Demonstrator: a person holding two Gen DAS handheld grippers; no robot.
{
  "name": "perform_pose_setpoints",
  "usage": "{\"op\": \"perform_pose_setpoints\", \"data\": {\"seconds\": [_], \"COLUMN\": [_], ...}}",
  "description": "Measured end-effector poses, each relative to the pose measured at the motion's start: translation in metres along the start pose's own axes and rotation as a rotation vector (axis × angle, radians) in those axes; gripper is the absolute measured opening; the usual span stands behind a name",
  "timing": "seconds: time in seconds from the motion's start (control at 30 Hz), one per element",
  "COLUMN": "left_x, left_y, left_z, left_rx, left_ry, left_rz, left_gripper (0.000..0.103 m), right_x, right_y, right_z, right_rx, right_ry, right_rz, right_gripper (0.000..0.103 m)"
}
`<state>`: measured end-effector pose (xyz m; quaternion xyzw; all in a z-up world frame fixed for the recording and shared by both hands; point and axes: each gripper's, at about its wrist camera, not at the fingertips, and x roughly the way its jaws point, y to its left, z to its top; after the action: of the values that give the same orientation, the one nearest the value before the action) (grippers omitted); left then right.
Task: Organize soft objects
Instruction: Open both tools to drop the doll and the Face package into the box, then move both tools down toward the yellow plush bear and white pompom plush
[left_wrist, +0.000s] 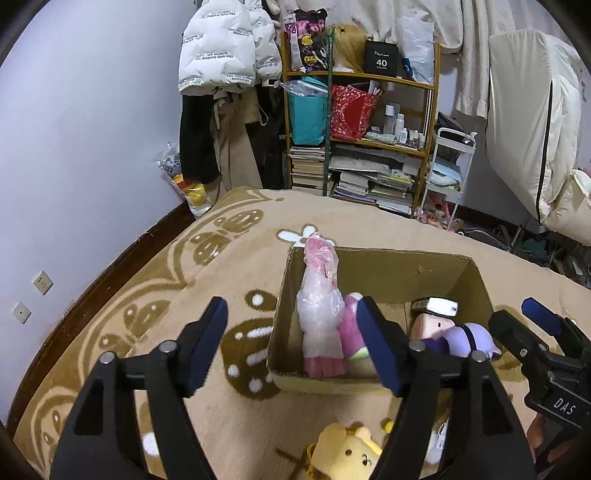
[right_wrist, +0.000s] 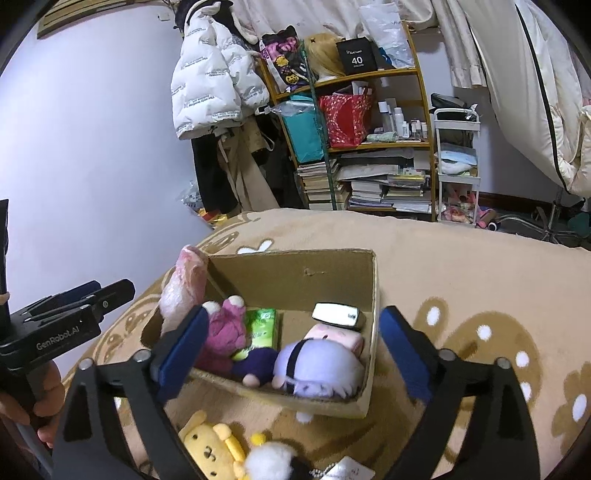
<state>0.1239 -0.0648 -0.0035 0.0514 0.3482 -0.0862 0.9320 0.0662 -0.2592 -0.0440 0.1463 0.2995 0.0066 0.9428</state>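
A cardboard box (right_wrist: 295, 273) on the bed holds several plush toys. Both hand-held grippers, left (left_wrist: 291, 347) and right (right_wrist: 291, 354), are held wide open and empty above it. A yellow plush (right_wrist: 210, 446) just before the box is probably to be grasped next.

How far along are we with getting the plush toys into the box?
Done: the cardboard box already holds the purple-haired doll, a pink plush and a wrapped pink toy. In hand: nothing; left gripper and right gripper are both open. Left: yellow plush and white plush lie on the blanket.
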Motion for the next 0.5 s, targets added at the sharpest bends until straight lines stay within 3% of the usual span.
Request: {"op": "perform_pose_setpoints", "data": {"seconds": [0.23,0.37,0.5], "left_x": [-0.029,-0.040,-0.049], "left_y": [0.003,0.005,0.011], "left_z": [-0.013,-0.021,-0.026], "left_rx": [0.017,0.028,0.006], "left_ry": [-0.003,0.000,0.035], "left_rz": [-0.004,0.030,-0.001], "left_gripper": [0.087,0.094,0.096], "right_x": [-0.024,-0.038,-0.050], "right_y": [0.007,0.010,0.014], "right_z": [-0.007,-0.010,-0.015], "right_rx": [-0.010,-0.010,-0.015], "right_ry": [0.000,-0.012,-0.014], "right_rz": [-0.005,-0.011,-0.014], "right_gripper": [0.103,0.103,0.103]}}
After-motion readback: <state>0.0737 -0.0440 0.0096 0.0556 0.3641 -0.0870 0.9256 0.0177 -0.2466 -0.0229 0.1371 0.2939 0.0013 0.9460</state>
